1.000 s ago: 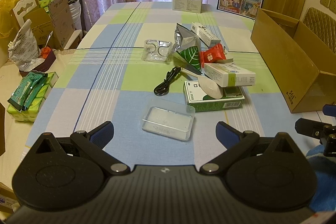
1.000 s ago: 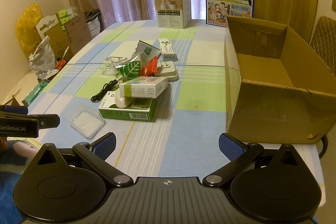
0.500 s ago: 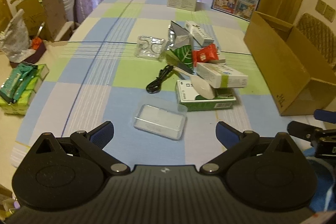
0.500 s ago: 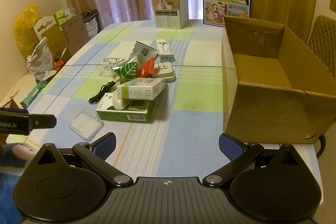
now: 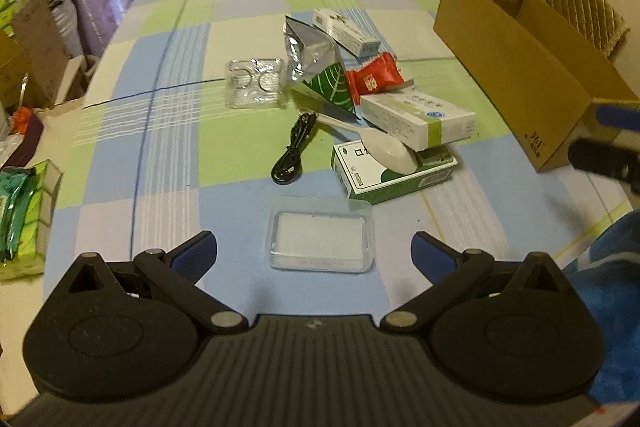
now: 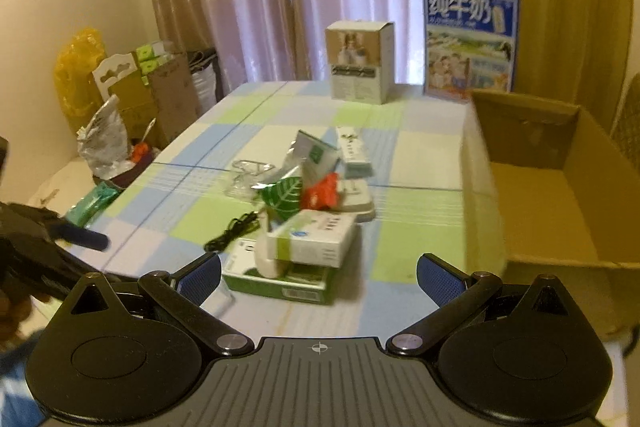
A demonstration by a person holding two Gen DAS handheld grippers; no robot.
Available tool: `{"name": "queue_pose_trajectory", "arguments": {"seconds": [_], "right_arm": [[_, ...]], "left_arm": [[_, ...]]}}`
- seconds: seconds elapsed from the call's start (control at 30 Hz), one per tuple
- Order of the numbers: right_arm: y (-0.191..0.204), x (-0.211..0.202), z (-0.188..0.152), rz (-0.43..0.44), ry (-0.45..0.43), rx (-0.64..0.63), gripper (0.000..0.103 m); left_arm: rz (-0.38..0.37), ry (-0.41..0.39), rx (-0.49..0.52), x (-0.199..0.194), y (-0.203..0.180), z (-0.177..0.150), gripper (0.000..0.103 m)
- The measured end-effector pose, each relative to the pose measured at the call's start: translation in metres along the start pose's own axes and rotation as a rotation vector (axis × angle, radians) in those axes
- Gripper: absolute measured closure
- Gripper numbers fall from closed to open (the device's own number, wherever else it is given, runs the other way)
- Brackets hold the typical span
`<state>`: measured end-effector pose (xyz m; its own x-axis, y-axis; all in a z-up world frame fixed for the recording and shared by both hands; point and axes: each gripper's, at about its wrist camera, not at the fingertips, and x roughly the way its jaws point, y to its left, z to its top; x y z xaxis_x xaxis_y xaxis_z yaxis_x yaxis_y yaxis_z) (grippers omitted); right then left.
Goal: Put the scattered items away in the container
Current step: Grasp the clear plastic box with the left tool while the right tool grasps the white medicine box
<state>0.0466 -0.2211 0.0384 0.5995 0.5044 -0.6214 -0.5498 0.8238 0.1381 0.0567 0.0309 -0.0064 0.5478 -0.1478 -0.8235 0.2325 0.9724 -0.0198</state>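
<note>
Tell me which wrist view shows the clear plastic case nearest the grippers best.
The left wrist view: the clear plastic case lies sharp and whole on the tablecloth, just ahead of the open left gripper. In the right wrist view only a blurred corner shows, the rest hidden behind that gripper's finger.

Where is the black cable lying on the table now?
In the left wrist view the black cable lies near the table's middle, left of the green box, behind the clear plastic case.
</note>
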Motion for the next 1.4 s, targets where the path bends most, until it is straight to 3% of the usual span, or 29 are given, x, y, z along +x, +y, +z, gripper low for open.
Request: {"name": "queue_pose_trajectory", "arguments": {"seconds": [0.3, 0.63, 0.83, 1.3, 1.33, 1.4], "right_arm": [[-0.007, 0.040, 0.004, -0.011, 0.090, 0.011, 0.002], [-0.016, 0.073, 0.006, -0.006, 0.146, 0.056, 0.002], [-0.011, 0.095, 0.016, -0.010, 0.156, 0.045, 0.002], [-0.007, 0.150, 0.027, -0.038, 0.246, 0.059, 0.002], [-0.007, 0.152, 0.027, -0.039, 0.247, 0.060, 0.004], [-0.007, 0.157, 0.028, -0.036, 0.258, 0.066, 0.020]], "left_arm": [[-0.028, 0.109, 0.081, 0.054, -0.005, 0.006, 0.001], [-0.050, 0.151, 0.083, 0.090, 0.004, 0.012, 0.002], [-0.063, 0.181, 0.080, 0.101, 0.004, 0.010, 0.017], [-0.035, 0.111, 0.047, 0.092, 0.012, 0.012, 0.020], [-0.035, 0.112, 0.046, 0.093, 0.012, 0.012, 0.020], [-0.035, 0.111, 0.047, 0.093, 0.012, 0.011, 0.020]]}}
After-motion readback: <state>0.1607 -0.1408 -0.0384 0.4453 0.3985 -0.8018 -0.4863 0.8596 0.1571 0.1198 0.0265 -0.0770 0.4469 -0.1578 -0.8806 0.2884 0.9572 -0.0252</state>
